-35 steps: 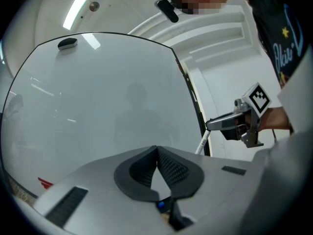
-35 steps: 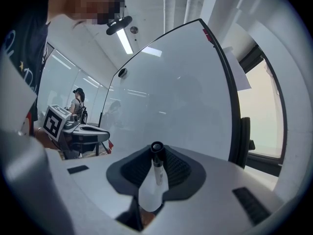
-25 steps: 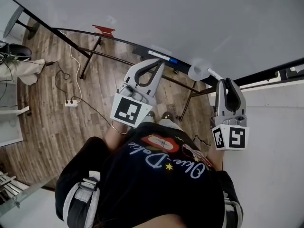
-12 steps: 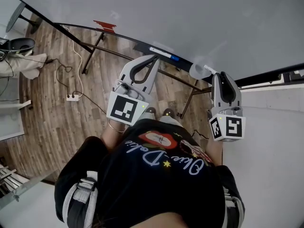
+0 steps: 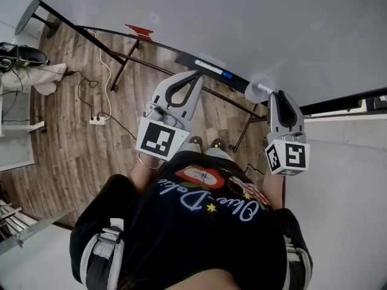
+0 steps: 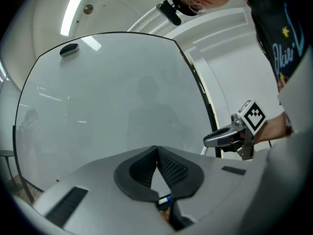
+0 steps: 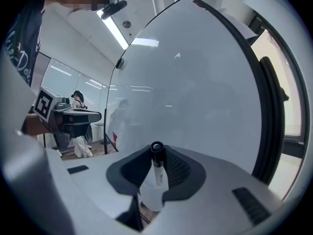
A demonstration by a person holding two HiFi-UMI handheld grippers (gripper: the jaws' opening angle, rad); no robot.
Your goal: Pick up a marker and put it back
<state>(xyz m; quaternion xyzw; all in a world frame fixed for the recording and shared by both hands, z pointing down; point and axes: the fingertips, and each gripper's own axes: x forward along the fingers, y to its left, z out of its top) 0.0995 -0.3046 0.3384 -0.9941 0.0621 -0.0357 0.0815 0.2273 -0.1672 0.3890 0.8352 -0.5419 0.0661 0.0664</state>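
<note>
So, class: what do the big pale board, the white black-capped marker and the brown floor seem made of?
Big pale board: glossy, likely coated panel; it mirrors ceiling lights.
White black-capped marker: smooth plastic, probably.
Brown floor: wood or wood-look planks, with visible grain and seams.

The large white black-framed whiteboard (image 5: 242, 23) stands on a dark metal-legged stand (image 5: 120, 69) over the brown wooden plank floor (image 5: 60, 150). A narrow dark ledge (image 5: 187, 61) runs along the whiteboard's lower edge, with a white marker with a blue end (image 5: 213, 70) lying on it. Further left on that edge sits a small flat red piece (image 5: 139, 30). The grey left gripper (image 5: 195, 76) is just before the ledge. The grey right gripper (image 5: 279, 95) is further right along the whiteboard's edge, with a white black-capped marker (image 7: 157, 169) between its jaws, capped end at the jaw tips. Below the whiteboard's left part, a white power strip (image 5: 97, 119) lies on the floor.
</note>
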